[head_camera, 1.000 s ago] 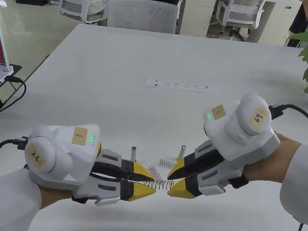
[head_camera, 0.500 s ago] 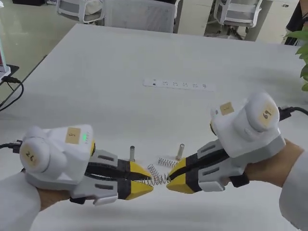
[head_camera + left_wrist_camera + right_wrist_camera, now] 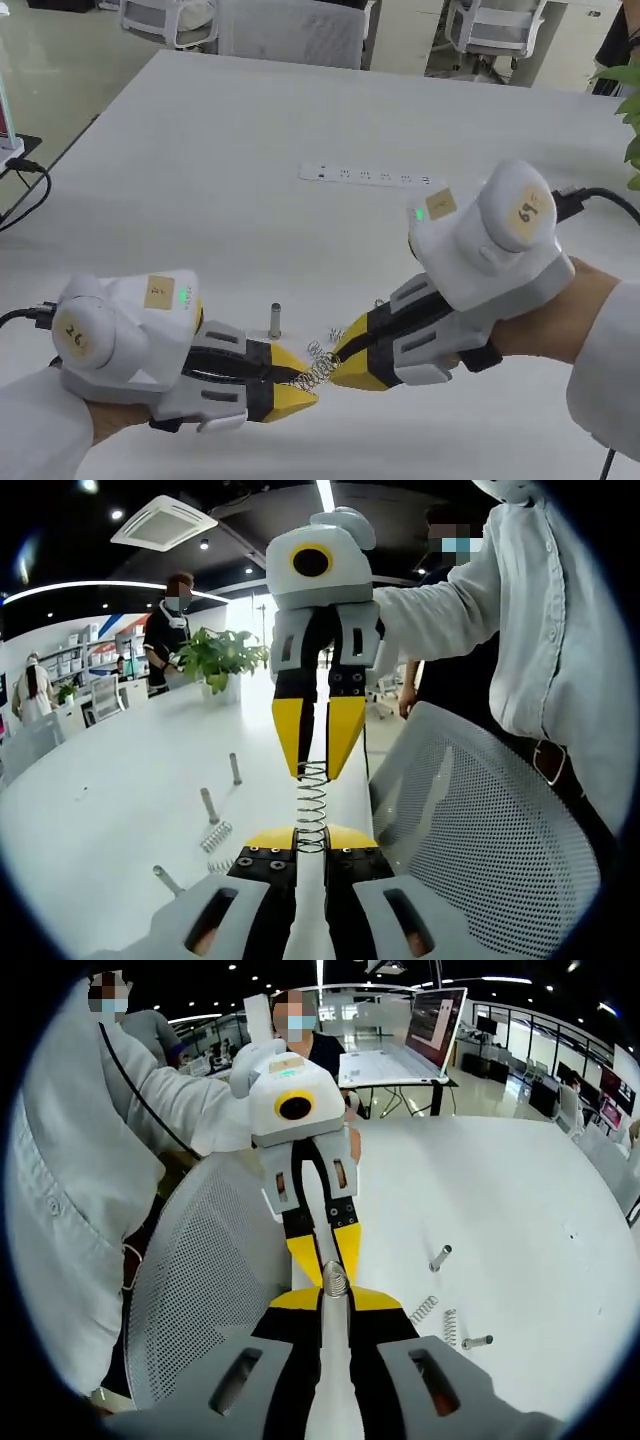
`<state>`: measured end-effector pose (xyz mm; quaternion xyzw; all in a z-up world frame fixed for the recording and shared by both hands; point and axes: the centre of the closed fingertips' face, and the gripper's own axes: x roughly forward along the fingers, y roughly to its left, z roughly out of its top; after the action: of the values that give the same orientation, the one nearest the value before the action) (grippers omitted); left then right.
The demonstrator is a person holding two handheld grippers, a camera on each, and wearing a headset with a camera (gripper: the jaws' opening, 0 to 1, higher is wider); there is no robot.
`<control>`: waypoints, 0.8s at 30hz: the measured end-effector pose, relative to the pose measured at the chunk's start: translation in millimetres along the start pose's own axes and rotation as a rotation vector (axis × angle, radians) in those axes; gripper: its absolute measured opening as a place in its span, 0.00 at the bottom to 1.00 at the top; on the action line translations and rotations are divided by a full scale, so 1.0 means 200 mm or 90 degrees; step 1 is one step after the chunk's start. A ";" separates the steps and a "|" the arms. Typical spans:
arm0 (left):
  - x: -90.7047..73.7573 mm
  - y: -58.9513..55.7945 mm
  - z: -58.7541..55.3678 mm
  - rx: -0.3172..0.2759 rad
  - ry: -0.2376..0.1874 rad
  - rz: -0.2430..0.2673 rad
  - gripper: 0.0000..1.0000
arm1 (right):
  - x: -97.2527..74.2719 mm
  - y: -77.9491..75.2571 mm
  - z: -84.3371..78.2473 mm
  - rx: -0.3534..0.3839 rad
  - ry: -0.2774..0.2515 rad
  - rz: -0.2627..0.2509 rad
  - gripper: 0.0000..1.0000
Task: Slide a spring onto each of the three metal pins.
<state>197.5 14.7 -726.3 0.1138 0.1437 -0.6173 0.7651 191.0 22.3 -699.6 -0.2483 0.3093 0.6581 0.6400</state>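
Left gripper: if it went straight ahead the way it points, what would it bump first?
Probably the right gripper. It faces the left gripper almost tip to tip, and both pinch the same spring, which spans the short gap between them.

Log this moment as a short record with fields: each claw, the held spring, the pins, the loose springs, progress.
left claw: shut on one end of the thin coiled steel spring
right claw: shut on the spring's other end
held spring: spans straight between the two claw tips
short grey metal pins: three in the left gripper view, all bare
loose steel springs: two lying on the white tabletop beside the pins
progress: no spring on any pin yet
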 end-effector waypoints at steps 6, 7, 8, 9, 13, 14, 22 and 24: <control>0.00 0.00 0.01 -0.001 -0.009 0.001 0.01 | 0.00 0.00 0.00 -0.017 0.007 -0.001 0.08; 0.00 0.00 0.01 -0.001 -0.011 0.001 0.01 | 0.00 0.00 0.00 -0.022 0.007 -0.002 0.08; 0.00 0.00 0.01 -0.002 -0.017 0.001 0.01 | 0.00 0.00 0.00 -0.029 0.006 -0.004 0.08; 0.00 0.00 0.02 -0.003 -0.020 0.001 0.01 | 0.00 0.00 0.00 -0.034 0.005 -0.004 0.08; 0.01 -0.01 0.02 -0.003 -0.023 -0.002 0.01 | 0.01 0.01 0.02 -0.040 -0.001 0.002 0.09; 0.01 -0.01 0.03 -0.004 -0.026 -0.003 0.01 | 0.01 0.01 0.02 -0.039 0.000 0.003 0.09; -0.01 -0.01 0.04 -0.013 -0.042 0.000 0.01 | 0.02 0.01 -0.01 -0.033 -0.020 0.007 0.10; -0.01 -0.01 0.04 -0.016 -0.046 0.000 0.01 | 0.01 0.02 0.01 -0.027 -0.030 0.011 0.10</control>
<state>196.1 12.1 -717.7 0.0818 0.1233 -0.6190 0.7713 187.5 25.6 -700.2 -0.2432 0.2824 0.6758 0.6359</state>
